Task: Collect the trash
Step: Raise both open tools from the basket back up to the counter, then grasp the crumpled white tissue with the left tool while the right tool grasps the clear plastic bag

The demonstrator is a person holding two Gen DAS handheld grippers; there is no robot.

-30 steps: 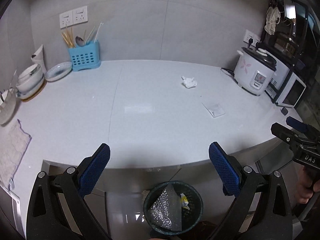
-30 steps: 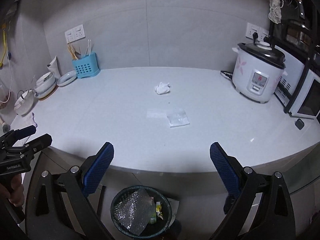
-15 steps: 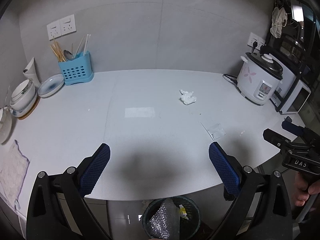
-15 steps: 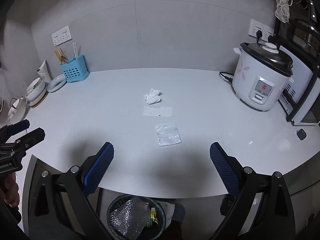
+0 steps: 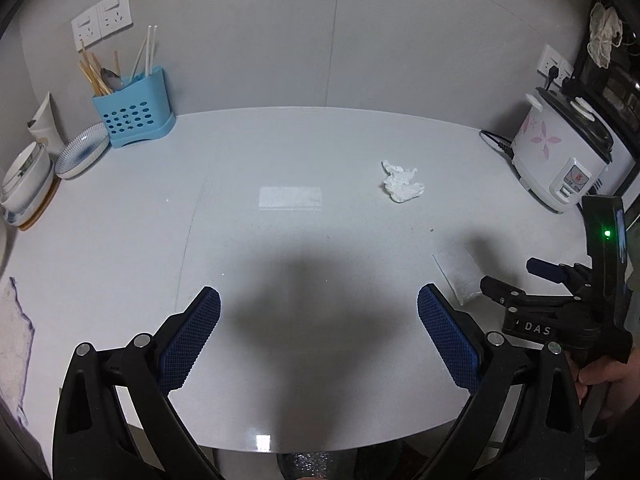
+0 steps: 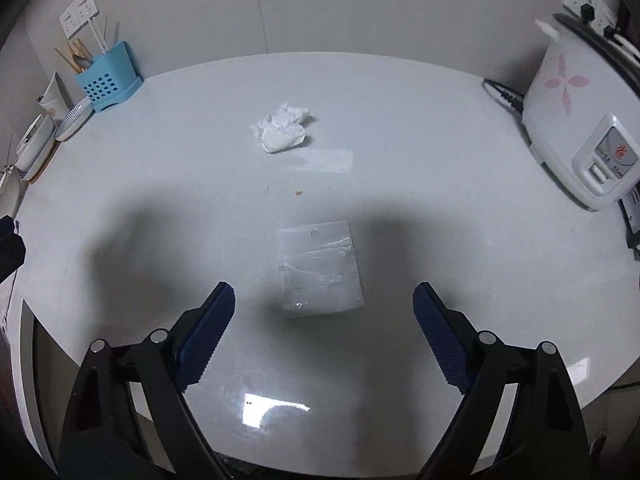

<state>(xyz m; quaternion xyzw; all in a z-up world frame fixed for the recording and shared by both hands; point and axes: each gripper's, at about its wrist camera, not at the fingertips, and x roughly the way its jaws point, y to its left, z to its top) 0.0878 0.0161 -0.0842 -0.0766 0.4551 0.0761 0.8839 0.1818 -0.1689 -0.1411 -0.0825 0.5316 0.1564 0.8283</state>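
A flat clear plastic bag [image 6: 320,272] lies on the white counter [image 6: 400,120]. My right gripper [image 6: 324,292] hangs just above the bag, pointing steeply down. Its jaws are closing, still wide, and the blue pads [image 6: 206,332] stand apart from the bag on either side. A crumpled white tissue [image 6: 282,132] sits farther back. In the left wrist view the tissue [image 5: 402,184] is at centre right and the bag [image 5: 460,276] lies under the right gripper [image 5: 516,280]. My left gripper [image 5: 319,300] is open over bare counter with nothing between its fingers.
A blue utensil holder [image 5: 134,114] with chopsticks, a plate [image 5: 82,150] and stacked bowls [image 5: 28,180] line the back left. A rice cooker [image 5: 560,160] with its cord stands at the right. A cloth [image 5: 12,340] lies at the left edge. A sliver of the bin [image 5: 316,468] shows below the counter's front edge.
Both grippers have come forward over the counter and sunk lower. The bin has slipped almost out of view. The bag now lies between the right fingers, whose jaws have narrowed slightly.
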